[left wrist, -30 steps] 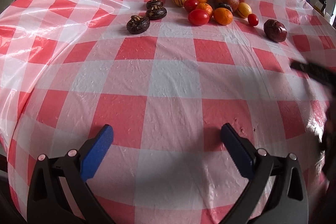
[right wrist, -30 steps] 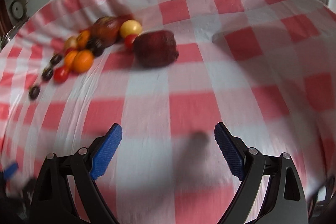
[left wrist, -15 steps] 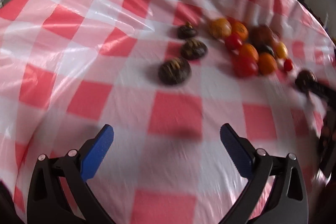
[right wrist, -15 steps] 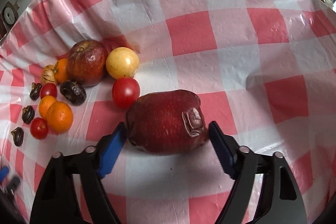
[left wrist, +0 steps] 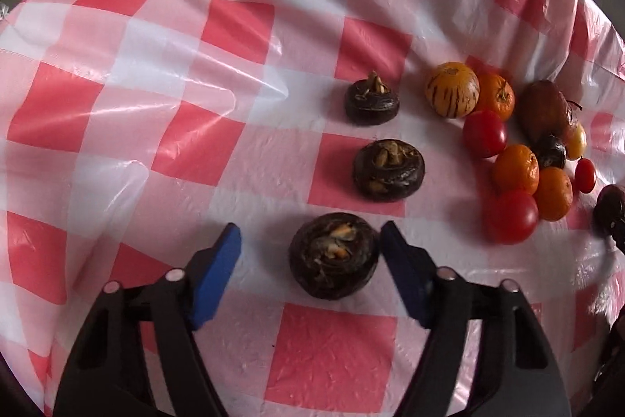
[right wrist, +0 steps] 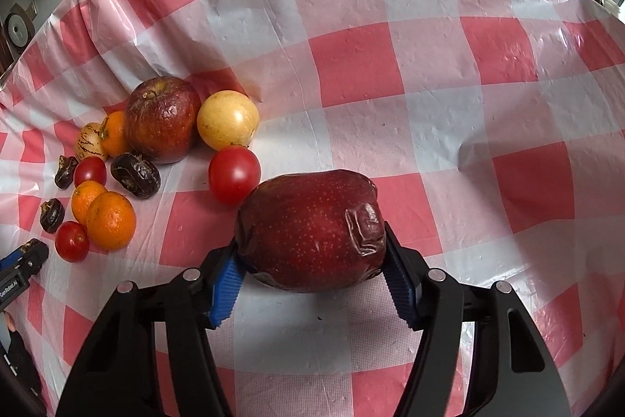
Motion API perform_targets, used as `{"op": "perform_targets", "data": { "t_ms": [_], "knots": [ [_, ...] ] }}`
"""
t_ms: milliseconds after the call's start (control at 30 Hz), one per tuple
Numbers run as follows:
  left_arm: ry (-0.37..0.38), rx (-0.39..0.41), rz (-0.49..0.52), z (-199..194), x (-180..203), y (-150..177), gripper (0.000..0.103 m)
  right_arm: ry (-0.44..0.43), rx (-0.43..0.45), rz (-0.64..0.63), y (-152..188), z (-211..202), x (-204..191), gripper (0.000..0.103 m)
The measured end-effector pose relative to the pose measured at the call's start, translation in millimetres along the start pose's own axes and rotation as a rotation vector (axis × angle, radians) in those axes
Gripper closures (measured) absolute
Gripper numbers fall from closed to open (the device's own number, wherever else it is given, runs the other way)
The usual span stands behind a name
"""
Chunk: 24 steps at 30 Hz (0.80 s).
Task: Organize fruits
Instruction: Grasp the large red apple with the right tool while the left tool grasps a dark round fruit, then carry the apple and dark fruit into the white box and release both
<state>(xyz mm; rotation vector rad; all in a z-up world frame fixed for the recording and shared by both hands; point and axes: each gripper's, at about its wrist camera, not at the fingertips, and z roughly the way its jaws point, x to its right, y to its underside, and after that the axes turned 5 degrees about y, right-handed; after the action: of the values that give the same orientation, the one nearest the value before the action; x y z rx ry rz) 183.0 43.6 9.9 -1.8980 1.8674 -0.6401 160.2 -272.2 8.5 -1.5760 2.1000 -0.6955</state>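
Note:
In the left wrist view, three dark brown wrinkled fruits lie in a row; the nearest one [left wrist: 334,255] sits between the fingers of my left gripper [left wrist: 310,245], which is open around it with a gap on the left side. In the right wrist view, my right gripper [right wrist: 310,260] is shut on a large dark red apple [right wrist: 310,229], both blue pads pressed against its sides. A cluster of fruit lies to the left: a wrinkled red apple [right wrist: 162,118], a yellow fruit [right wrist: 227,120], tomatoes [right wrist: 234,174] and oranges [right wrist: 110,220].
The table wears a red-and-white checked plastic cloth [left wrist: 195,127]. The same fruit cluster shows at the right of the left wrist view, with a striped yellow fruit [left wrist: 452,88] and oranges [left wrist: 515,169]. The left gripper's tip [right wrist: 23,260] appears at the right wrist view's left edge.
My left gripper moved forward to the row of dark fruits and now straddles the nearest one. My right gripper advanced on the dark red apple and closed on it.

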Motion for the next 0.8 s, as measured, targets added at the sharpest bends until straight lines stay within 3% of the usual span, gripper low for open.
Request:
{"op": "perform_targets", "data": {
  "t_ms": [100, 133, 167, 233, 433, 667, 733, 800],
  "knots": [
    [0.013, 0.026, 0.032, -5, 6, 5, 0.050, -0.002, 0.003, 0.003, 1, -1, -1, 0.041],
    [0.017, 0.037, 0.048, -7, 9, 7, 0.059, -0.002, 0.005, 0.004, 5, -4, 4, 0.041],
    [0.011, 0.044, 0.058, -9, 12, 9, 0.061, -0.002, 0.006, 0.005, 6, -4, 4, 0.041],
    [-0.004, 0.048, 0.055, -12, 15, 11, 0.061, -0.004, 0.009, 0.007, 9, -8, 9, 0.042],
    [0.043, 0.112, -0.043, -34, -1, 23, 0.061, -0.015, 0.012, 0.019, 11, -8, 15, 0.042],
    [0.138, 0.168, -0.138, -83, -10, 70, 0.061, -0.125, 0.066, 0.155, 18, -21, 49, 0.044],
    [0.153, 0.193, -0.161, -100, -12, 86, 0.061, -0.115, 0.073, 0.153, 31, -38, 50, 0.044],
    [0.155, 0.220, -0.176, -116, -18, 105, 0.061, -0.181, 0.068, 0.150, 50, -59, 46, 0.044]
  ]
}}
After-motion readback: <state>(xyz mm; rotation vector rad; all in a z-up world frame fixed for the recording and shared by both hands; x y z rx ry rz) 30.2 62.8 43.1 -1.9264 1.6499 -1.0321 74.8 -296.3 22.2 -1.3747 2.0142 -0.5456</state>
